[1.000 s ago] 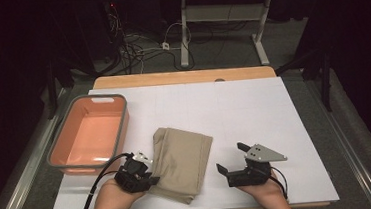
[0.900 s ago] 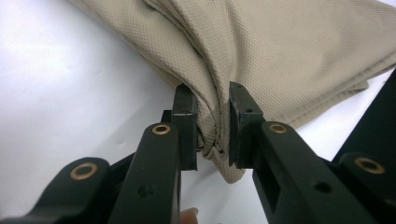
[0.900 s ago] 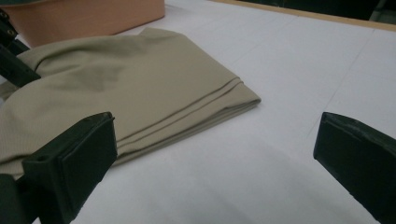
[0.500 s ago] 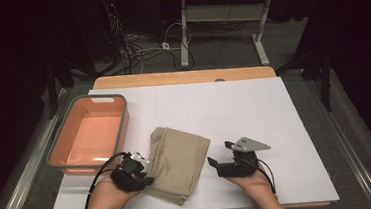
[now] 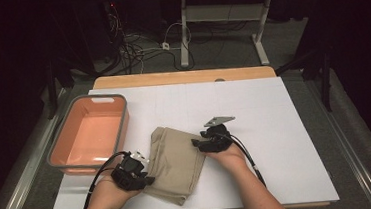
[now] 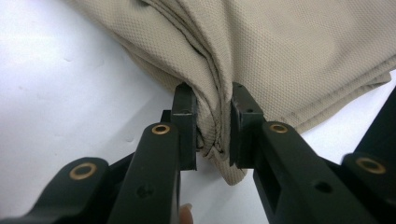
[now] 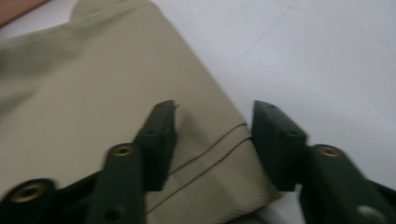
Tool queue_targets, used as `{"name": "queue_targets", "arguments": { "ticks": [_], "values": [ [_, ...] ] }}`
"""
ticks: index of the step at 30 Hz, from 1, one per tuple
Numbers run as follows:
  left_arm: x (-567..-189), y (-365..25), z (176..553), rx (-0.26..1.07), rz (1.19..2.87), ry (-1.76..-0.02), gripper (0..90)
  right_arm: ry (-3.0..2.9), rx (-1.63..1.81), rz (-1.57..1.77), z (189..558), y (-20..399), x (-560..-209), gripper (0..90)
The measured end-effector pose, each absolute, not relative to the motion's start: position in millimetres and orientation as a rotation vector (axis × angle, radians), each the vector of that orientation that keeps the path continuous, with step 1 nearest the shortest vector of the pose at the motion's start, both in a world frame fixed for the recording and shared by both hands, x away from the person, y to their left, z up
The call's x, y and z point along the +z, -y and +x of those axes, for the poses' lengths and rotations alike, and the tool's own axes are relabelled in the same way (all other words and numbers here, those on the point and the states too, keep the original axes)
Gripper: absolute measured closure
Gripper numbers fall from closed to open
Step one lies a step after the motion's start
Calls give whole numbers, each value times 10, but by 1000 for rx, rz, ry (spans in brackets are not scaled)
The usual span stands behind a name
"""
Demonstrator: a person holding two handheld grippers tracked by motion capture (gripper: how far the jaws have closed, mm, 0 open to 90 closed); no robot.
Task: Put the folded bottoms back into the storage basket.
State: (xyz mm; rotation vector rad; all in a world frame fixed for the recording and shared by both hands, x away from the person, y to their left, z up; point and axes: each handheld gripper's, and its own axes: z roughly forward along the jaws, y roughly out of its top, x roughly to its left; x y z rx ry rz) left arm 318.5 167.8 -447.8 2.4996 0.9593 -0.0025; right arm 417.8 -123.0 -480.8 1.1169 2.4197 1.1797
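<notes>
My white table (image 5: pixel 285 126) carries an orange tub (image 5: pixel 91 134) at far left and the folded beige cloth (image 5: pixel 175 160) near centre. My left gripper (image 6: pixel 212 123) pinches a bunched fold at the cloth's near left edge. My right gripper (image 7: pixel 212 135) straddles the stitched right edge, jaws just been closing, not yet pressing.

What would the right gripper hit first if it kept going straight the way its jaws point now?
The folded beige cloth. The right gripper has its jaws astride the cloth's stitched hem edge, and they have just been closing; going on, they would likely slide further over the fabric.
</notes>
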Motion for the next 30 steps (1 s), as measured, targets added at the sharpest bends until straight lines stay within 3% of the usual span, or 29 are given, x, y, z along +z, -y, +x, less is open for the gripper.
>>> {"name": "queue_targets", "arguments": {
  "ticks": [4, 7, 30],
  "values": [
    [-4467, -1655, 3169, 22, 2516, -949, 741, -2474, 1226, 1079, 4164, 1231, -4814, 740],
    [-4463, -1660, 3164, 24, 2515, -942, 742, -2475, 1218, 1028, 4134, 1206, -4806, 797],
    [-4181, -1867, 3182, 20, 2568, -1024, 744, -2377, 1289, 900, 4027, 962, -4598, 819]
  ]
}}
